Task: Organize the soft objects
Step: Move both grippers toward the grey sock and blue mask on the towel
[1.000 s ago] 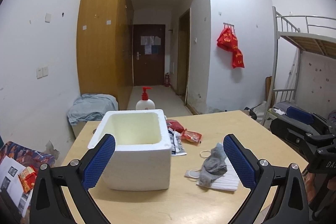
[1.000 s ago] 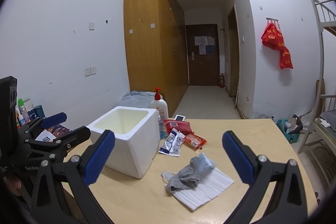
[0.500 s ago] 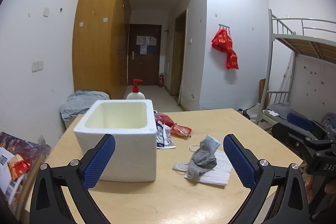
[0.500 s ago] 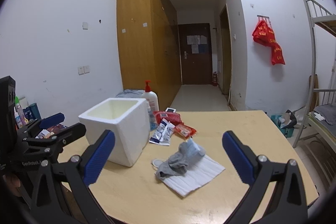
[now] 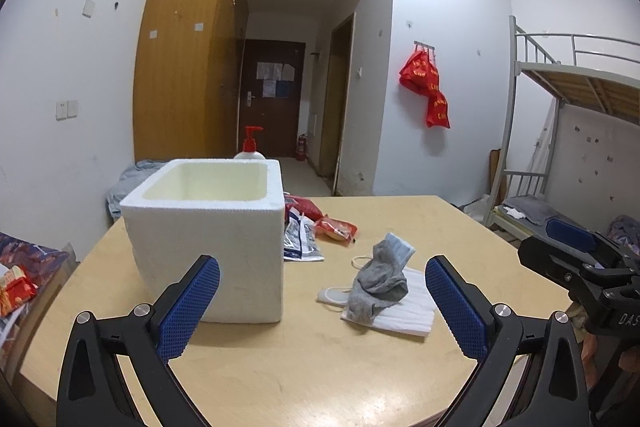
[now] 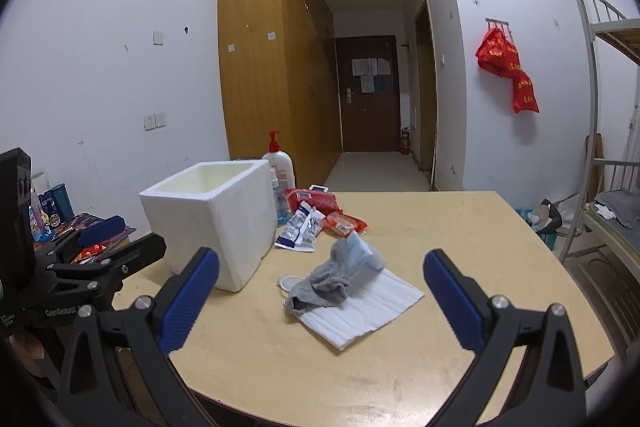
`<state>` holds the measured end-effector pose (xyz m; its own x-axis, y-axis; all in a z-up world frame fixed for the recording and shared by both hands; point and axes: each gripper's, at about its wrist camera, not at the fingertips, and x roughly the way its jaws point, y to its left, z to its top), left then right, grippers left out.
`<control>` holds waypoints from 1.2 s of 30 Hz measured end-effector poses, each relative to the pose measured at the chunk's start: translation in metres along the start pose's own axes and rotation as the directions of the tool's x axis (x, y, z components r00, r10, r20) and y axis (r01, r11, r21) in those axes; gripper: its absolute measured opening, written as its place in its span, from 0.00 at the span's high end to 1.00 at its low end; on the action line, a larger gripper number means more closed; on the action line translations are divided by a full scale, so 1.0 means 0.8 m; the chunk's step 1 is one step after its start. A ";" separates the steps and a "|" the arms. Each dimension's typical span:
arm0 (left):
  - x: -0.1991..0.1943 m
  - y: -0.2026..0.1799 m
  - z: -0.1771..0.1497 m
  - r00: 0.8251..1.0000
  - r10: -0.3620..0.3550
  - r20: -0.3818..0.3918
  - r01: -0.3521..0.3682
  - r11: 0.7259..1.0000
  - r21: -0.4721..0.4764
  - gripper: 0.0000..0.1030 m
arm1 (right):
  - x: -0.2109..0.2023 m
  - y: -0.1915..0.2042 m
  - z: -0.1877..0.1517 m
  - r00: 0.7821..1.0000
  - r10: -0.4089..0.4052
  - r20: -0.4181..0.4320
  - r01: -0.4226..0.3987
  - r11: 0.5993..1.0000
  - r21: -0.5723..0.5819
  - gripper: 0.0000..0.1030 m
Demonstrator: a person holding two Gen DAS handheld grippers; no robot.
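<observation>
A light wooden table [image 5: 280, 367] fills the lower part of both wrist views, in a white-walled room with a tall wooden wardrobe [image 5: 188, 59] and a dark door [image 6: 368, 95] down a hallway. The left gripper [image 5: 322, 307] hangs above the near edge of the table with its blue-padded fingers [image 5: 188, 311] spread wide and nothing between them. The right gripper [image 6: 320, 301] is likewise spread wide and empty above the near edge. On the left side of the table stands a white foam box [image 5: 208, 223], open at the top; what can be seen of its inside looks empty. To the right of the box, apart from it, lies a crumpled grey sock [image 5: 378, 285] on top of a folded white cloth [image 6: 360, 311]. A pale blue face mask [image 6: 362, 253] rests against the far end of the sock, and a white loop, perhaps an ear strap, pokes out at the sock's left side. Beyond the pile, near the box's far right corner, lie several snack packets [image 6: 304, 227], some red and some blue and white. A pump bottle [image 6: 278, 159] with a red top stands behind the box. Red bags [image 6: 506, 67] hang on the right wall, and a metal bunk bed [image 5: 568, 131] stands at the far right. In the left wrist view the right gripper shows at the right edge, beside the table.
</observation>
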<state>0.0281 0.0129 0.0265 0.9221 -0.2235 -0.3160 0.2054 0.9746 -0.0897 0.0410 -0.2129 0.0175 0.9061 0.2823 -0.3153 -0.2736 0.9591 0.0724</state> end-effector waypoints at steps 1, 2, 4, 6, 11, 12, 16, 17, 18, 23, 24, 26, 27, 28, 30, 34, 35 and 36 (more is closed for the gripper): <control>0.000 -0.001 -0.003 1.000 -0.002 0.000 0.002 1.000 0.001 0.00 | 0.002 -0.002 -0.002 1.000 0.001 -0.005 -0.001 1.000 0.005 0.00; 0.001 -0.001 -0.006 1.000 -0.003 -0.001 0.003 1.000 0.001 0.00 | 0.003 -0.003 -0.002 1.000 0.002 -0.008 -0.002 1.000 0.008 0.00; 0.003 -0.004 -0.010 1.000 -0.005 -0.008 0.005 1.000 0.004 0.00 | 0.005 -0.005 -0.001 1.000 0.003 -0.014 -0.003 1.000 0.011 0.00; 0.005 -0.005 -0.011 1.000 -0.008 -0.014 0.008 1.000 0.004 0.00 | 0.005 -0.005 -0.001 1.000 0.000 -0.011 0.000 1.000 0.010 0.00; 0.011 -0.012 -0.010 1.000 -0.013 -0.019 0.014 1.000 0.012 0.00 | 0.009 -0.012 -0.001 1.000 -0.007 -0.023 0.008 1.000 0.019 0.00; 0.013 -0.013 -0.011 1.000 -0.019 -0.024 0.019 1.000 0.010 0.00 | 0.009 -0.013 -0.001 1.000 -0.009 -0.023 0.009 1.000 0.020 0.00; 0.021 -0.020 -0.011 0.999 -0.027 -0.035 0.028 0.999 0.024 0.00 | 0.012 -0.020 -0.002 0.999 -0.016 -0.028 0.016 1.000 0.026 0.00; 0.023 -0.021 -0.012 0.999 -0.033 -0.040 0.034 0.999 0.025 0.00 | 0.014 -0.021 -0.001 0.999 -0.018 -0.032 0.019 0.999 0.028 0.00; 0.026 -0.023 -0.012 0.998 -0.039 -0.047 0.040 0.999 0.027 0.00 | 0.015 -0.023 -0.001 0.999 -0.021 -0.037 0.022 0.999 0.029 0.00; 0.040 -0.030 -0.014 0.996 -0.060 -0.070 0.063 0.997 0.039 0.00 | 0.024 -0.034 0.001 0.998 -0.032 -0.049 0.034 0.999 0.041 0.00; 0.042 -0.031 -0.013 0.995 -0.063 -0.073 0.066 0.997 0.040 0.00 | 0.026 -0.036 0.001 0.998 -0.035 -0.053 0.038 0.998 0.044 0.00; 0.048 -0.033 -0.014 0.994 -0.067 -0.082 0.071 0.996 0.047 0.00 | 0.031 -0.040 0.000 0.998 -0.037 -0.060 0.040 0.998 0.051 0.00; 0.051 -0.034 -0.014 0.994 -0.068 -0.086 0.072 0.996 0.050 0.00 | 0.033 -0.042 0.001 0.997 -0.037 -0.065 0.041 0.998 0.054 0.00; 0.055 -0.035 -0.015 0.993 -0.070 -0.091 0.074 0.996 0.050 0.00 | 0.036 -0.043 0.001 0.997 -0.037 -0.070 0.041 0.998 0.055 0.00; 0.061 -0.036 -0.015 0.991 -0.082 -0.103 0.087 0.995 0.046 0.00 | 0.041 -0.045 0.001 0.996 -0.036 -0.079 0.040 0.998 0.052 0.00; 0.075 -0.037 -0.017 0.987 -0.097 -0.130 0.104 0.994 0.044 0.00 | 0.055 -0.050 0.004 0.993 -0.038 -0.108 0.044 0.998 0.053 0.00; 0.078 -0.038 -0.018 0.985 -0.103 -0.139 0.110 0.993 0.043 0.00 | 0.059 -0.051 0.004 0.993 -0.042 -0.112 0.048 0.997 0.052 0.00; 0.082 -0.039 -0.018 0.984 -0.106 -0.146 0.114 0.993 0.044 0.00 | 0.061 -0.052 0.005 0.992 -0.040 -0.116 0.046 0.997 0.054 0.00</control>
<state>0.0770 -0.0323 -0.0053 0.8374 -0.3259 -0.4388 0.3231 0.9427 -0.0834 0.0981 -0.2389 0.0026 0.8727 0.2398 -0.4253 -0.2138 0.9708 0.1088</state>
